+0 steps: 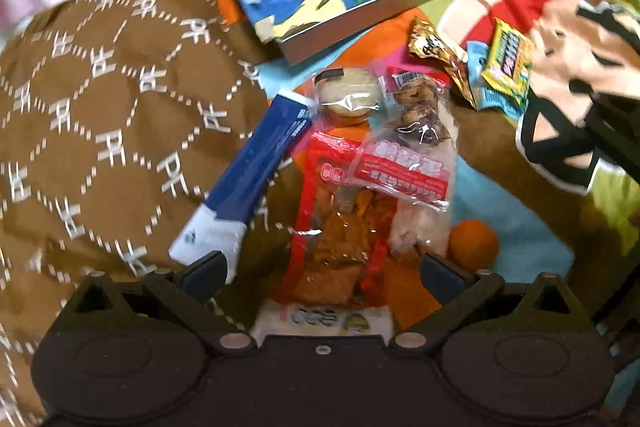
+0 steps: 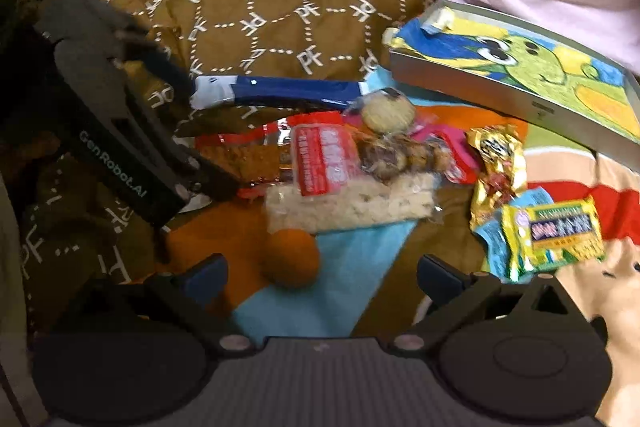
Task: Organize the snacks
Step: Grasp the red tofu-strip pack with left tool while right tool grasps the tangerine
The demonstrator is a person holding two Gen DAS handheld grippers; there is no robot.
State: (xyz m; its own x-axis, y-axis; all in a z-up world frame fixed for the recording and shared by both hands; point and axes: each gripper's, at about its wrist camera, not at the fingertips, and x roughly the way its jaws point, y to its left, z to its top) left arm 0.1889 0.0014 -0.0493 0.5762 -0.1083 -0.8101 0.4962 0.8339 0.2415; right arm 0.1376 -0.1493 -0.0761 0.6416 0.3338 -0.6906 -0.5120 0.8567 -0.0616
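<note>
A pile of snacks lies on a colourful blanket. In the left wrist view my left gripper (image 1: 324, 271) is open, its fingers on either side of the near end of a red pack of orange fried snacks (image 1: 336, 227). A long blue pack (image 1: 256, 163) lies just left of it, with its white end by the left finger. Behind are a round cookie (image 1: 350, 95) and a pack of dark cookies (image 1: 416, 115). In the right wrist view my right gripper (image 2: 322, 275) is open and low over the blanket. A small orange (image 2: 292, 263) sits just ahead, between its fingers. My left gripper (image 2: 200, 131) shows at the left.
A shallow grey tray (image 1: 400, 1) lined with a green dinosaur drawing lies behind the pile. A gold pack (image 2: 496, 163) and a yellow-and-blue pack (image 2: 556, 231) lie right of the pile. A pale rice-cracker pack (image 2: 348, 207) is under the cookies. A brown patterned cushion (image 1: 100, 127) rises to the left.
</note>
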